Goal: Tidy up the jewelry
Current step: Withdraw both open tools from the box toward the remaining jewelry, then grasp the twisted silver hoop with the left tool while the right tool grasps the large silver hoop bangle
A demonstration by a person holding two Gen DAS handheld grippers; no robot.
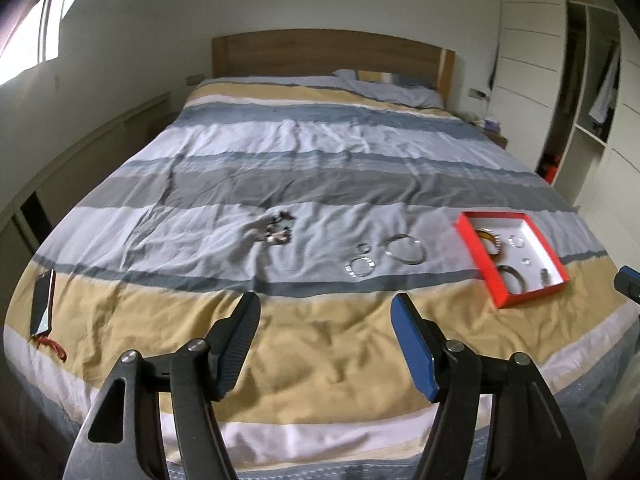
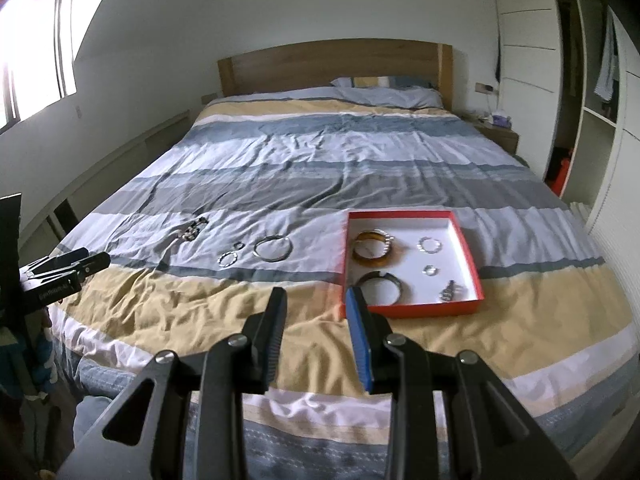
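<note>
A shallow red box with a white floor lies on the striped bedspread, one long wall facing the foot of the bed. Inside it are an amber bangle, a dark bangle, two small rings and a small metal piece. Left of the box, on the cover, lie a large silver bangle, a beaded silver ring and, farther left, a dark tangled piece.

Only the left wrist view shows a phone far left of the box.

The left gripper stands wide open, holding nothing; the right gripper is parted more narrowly, also holding nothing.
</note>
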